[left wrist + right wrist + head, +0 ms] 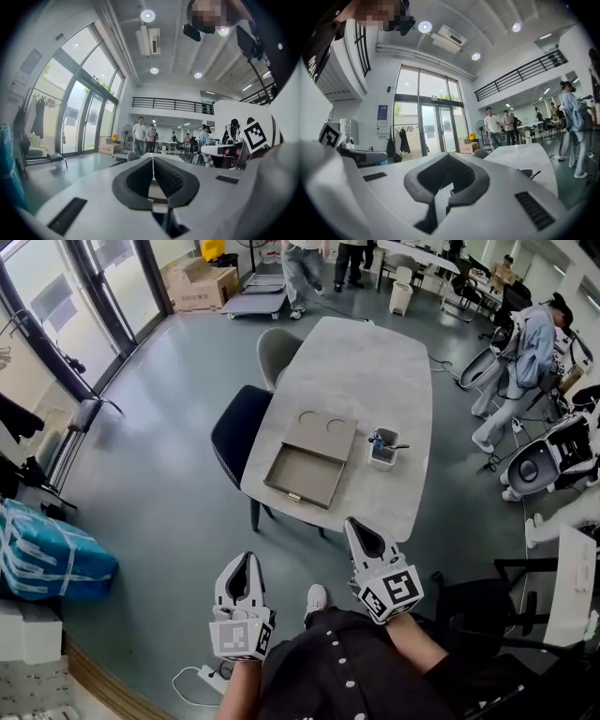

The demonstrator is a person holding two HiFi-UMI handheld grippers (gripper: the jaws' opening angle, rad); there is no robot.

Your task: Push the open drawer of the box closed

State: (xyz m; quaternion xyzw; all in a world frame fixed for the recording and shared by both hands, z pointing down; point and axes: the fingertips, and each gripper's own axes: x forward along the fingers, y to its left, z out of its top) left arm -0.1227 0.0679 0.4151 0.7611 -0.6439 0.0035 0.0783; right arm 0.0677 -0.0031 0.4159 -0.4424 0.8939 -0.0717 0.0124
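Head view: left gripper [246, 561] low over the floor, right gripper [362, 527] by the near edge of the grey bench [375, 362], both well apart from the box [322, 434]. Box flat at mid-bench, drawer [305, 476] pulled out toward the near edge, pen cup [382, 448] just beside.

Left gripper view: fingers [172, 177] pressed together, nothing between.

Right gripper view: fingers [457, 174] likewise closed, empty.

Open floor [169, 512] lies between me and the table [375, 362]. Beside the drawer [305, 474], pen cup [382, 448] on my right, chair [239, 432] on my left.
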